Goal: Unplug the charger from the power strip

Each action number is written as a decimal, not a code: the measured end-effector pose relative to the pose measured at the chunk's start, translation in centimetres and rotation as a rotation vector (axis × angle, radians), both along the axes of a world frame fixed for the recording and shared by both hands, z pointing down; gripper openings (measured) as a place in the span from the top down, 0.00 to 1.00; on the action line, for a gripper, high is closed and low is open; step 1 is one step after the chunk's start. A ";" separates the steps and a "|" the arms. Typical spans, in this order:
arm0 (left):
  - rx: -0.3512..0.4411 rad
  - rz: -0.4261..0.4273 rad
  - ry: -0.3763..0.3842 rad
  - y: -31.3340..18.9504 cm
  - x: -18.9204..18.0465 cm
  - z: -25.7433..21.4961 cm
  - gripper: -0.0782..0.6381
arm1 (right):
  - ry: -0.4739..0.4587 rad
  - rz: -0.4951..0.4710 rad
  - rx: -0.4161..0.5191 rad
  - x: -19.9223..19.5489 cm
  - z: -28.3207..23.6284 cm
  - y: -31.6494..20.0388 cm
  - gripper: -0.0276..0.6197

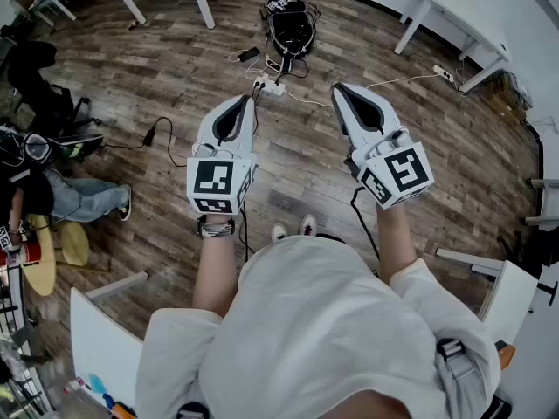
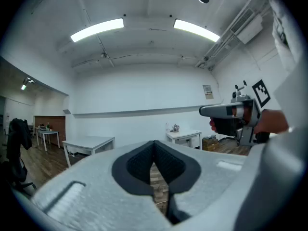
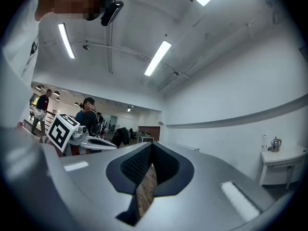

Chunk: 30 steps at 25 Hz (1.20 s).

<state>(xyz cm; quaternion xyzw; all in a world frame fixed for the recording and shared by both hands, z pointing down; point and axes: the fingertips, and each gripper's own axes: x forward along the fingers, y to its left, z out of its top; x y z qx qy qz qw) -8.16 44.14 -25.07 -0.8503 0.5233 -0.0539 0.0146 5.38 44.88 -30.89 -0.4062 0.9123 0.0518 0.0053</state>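
A white power strip (image 1: 272, 86) lies on the wooden floor far ahead of me, with small plugs and white cords on it. The charger is too small to tell apart there. My left gripper (image 1: 244, 102) and right gripper (image 1: 341, 88) are held level side by side, high above the floor and short of the strip. Both are shut with nothing between the jaws. In the left gripper view the left gripper (image 2: 154, 144) points at a white wall, with the right gripper (image 2: 230, 111) beside it. The right gripper (image 3: 151, 146) also faces the room in the right gripper view.
A black bag (image 1: 290, 21) with cables sits just beyond the strip. A black adapter and cord (image 1: 150, 134) lie on the floor at left. White tables (image 1: 461, 11) stand at the back and right. A seated person (image 1: 52, 195) is at the far left.
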 end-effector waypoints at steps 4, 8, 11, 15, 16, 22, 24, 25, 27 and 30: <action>-0.011 0.007 -0.007 0.4 -0.2 0.4 0.89 | -0.016 -0.004 -0.020 -0.5 0.4 0.5 0.96; -0.011 0.016 -0.002 0.4 -0.7 0.5 0.89 | -0.060 0.006 -0.012 -0.8 -0.1 0.5 0.96; -0.012 0.021 0.000 0.8 -1.1 0.7 0.89 | -0.076 0.010 0.009 -1.0 -0.4 0.8 0.96; -0.014 0.019 0.001 1.4 -2.4 1.1 0.89 | -0.041 -0.020 0.019 -2.7 -0.5 1.6 0.96; -0.015 0.017 0.001 1.5 -2.7 1.3 0.89 | -0.038 -0.023 0.020 -3.1 -0.5 1.8 0.96; -0.038 0.019 -0.021 1.7 -4.2 2.5 0.89 | -0.029 -0.010 0.007 -4.6 0.2 2.1 0.96; -0.042 0.020 -0.028 1.4 -4.6 2.8 0.89 | -0.038 0.003 -0.002 -4.8 0.5 1.6 0.96; -0.045 0.019 -0.029 1.1 -4.7 2.9 0.89 | -0.038 0.011 -0.003 -4.8 0.6 1.3 0.95; -0.050 0.020 -0.028 0.6 -4.9 3.3 0.89 | -0.033 0.023 -0.002 -4.7 1.0 0.8 0.96; -0.059 0.024 -0.029 -0.3 -4.7 4.0 0.89 | -0.032 0.032 -0.003 -4.5 1.5 -0.3 0.95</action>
